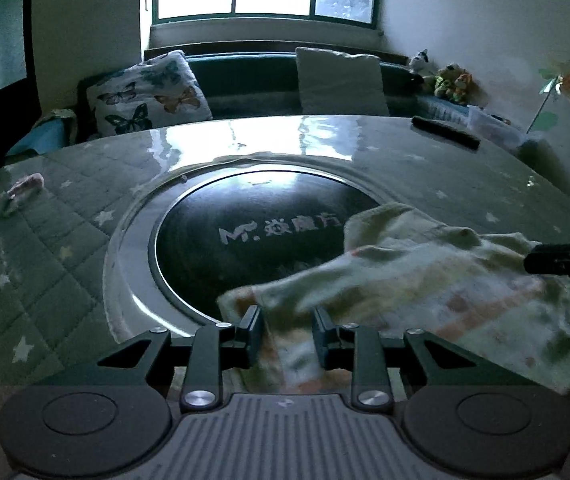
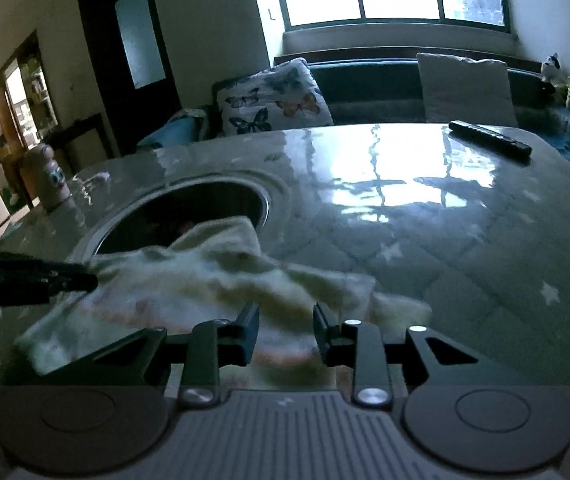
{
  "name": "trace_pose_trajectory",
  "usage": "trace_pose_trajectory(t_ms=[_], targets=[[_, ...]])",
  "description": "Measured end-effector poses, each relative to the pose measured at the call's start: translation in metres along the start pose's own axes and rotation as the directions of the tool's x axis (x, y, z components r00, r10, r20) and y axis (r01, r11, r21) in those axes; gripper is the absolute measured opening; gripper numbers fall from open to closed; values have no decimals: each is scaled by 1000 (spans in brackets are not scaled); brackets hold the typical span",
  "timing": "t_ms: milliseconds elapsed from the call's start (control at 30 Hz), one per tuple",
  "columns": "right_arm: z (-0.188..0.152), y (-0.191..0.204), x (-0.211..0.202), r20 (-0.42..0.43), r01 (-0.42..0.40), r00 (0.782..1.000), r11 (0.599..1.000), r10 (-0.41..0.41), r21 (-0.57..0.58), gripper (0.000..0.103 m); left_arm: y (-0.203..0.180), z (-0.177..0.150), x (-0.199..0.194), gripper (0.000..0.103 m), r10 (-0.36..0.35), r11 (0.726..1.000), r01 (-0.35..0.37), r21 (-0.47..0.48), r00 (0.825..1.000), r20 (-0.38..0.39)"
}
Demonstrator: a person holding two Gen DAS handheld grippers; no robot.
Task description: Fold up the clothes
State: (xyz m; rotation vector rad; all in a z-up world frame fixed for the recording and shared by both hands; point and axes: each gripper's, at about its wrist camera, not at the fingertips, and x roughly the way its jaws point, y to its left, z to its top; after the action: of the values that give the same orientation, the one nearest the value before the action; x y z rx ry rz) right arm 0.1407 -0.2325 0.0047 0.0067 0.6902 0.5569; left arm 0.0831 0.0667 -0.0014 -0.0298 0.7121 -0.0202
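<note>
A small cream garment (image 1: pixel 417 280) with orange print hangs stretched between my two grippers, low over the table and blurred by motion. My left gripper (image 1: pixel 287 334) is shut on its near left edge, and the fabric runs down between the fingers. In the right wrist view the same garment (image 2: pixel 213 280) spreads leftward, with my right gripper (image 2: pixel 285 332) shut on its near right edge. Each gripper also shows in the other's view, pinching the cloth from the side: the right gripper (image 1: pixel 533 262) and the left gripper (image 2: pixel 89 280).
The table (image 1: pixel 53 272) has a quilted green star-print cover under clear film and a round black cooktop (image 1: pixel 253 236) set in its middle. A black remote (image 2: pixel 489 142) lies at the far right, a small pink scrap (image 1: pixel 25 188) at the far left. A cushioned sofa (image 1: pixel 245 76) stands behind.
</note>
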Motion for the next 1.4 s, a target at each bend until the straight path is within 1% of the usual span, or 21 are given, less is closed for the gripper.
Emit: trace_pose_trajectory(t_ms=[100,200,333,367,400,433,467,533,567,600,700,733,800,833,900,1000,1100,1200,1300,1400], targets=[[6,-7,15,-7,13,1000,1000,-13,21,29,1,2,8,30,14,1000,-13,4,1000,-9],[8,-17,25,-19,37,999,999,-36,40,27,2,3,10,30,21,1000,-21,5,1000,-10],[6,-19,15,-10,77,997,996,-77,44,28,3,3,4,31,24,1000,-24,-1,1000,4],[5,-18,12,-7,69,998,996,-69,48,28,4,3,1,31,23,1000,-23,-4,1000,8],[3,-17,8,-2,65,998,997,-65,44,28,4,2,-2,35,22,1000,-22,-9,1000,10],[2,-14,3,4,65,998,997,-65,30,29,4,2,-5,42,23,1000,-23,-13,1000,15],[1,-9,0,9,62,998,998,-62,14,30,5,1,-8,45,24,1000,-24,-16,1000,20],[1,3,-7,16,39,999,999,-39,-22,42,6,-1,-13,48,29,999,-28,-21,999,26],[0,9,-10,18,25,1000,999,-24,-40,42,7,-2,-15,50,32,999,-31,-28,999,26],[0,15,-12,17,8,1000,998,-7,-57,42,9,-3,-17,54,34,999,-34,-35,999,26],[-4,36,-16,12,-44,999,993,46,-108,44,12,-7,-23,59,41,998,-40,-52,999,25],[-5,43,-16,8,-61,998,990,63,-127,46,14,-8,-25,64,43,997,-42,-60,999,23],[-8,60,-17,-4,-91,996,981,92,-171,46,17,-10,-29,70,47,996,-45,-76,999,20],[-9,67,-18,-11,-105,994,976,105,-193,46,19,-11,-30,71,50,995,-48,-84,999,19],[-13,84,-18,-25,-134,991,960,132,-247,47,21,-14,-34,76,56,993,-54,-101,998,17],[-19,112,-17,-51,-186,983,926,179,-329,49,24,-17,-38,82,64,991,-62,-116,998,15],[-28,140,-15,-73,-222,975,876,211,-428,51,27,-20,-41,94,74,989,-72,-128,997,11],[-38,166,-12,-93,-241,970,819,227,-521,51,30,-22,-44,95,81,987,-79,-140,997,11],[-44,186,-6,-109,-250,967,771,231,-586,51,34,-24,-48,95,83,985,-80,-155,997,13],[-49,203,0,-121,-257,965,733,234,-630,51,39,-27,-50,95,82,981,-78,-175,997,16]])
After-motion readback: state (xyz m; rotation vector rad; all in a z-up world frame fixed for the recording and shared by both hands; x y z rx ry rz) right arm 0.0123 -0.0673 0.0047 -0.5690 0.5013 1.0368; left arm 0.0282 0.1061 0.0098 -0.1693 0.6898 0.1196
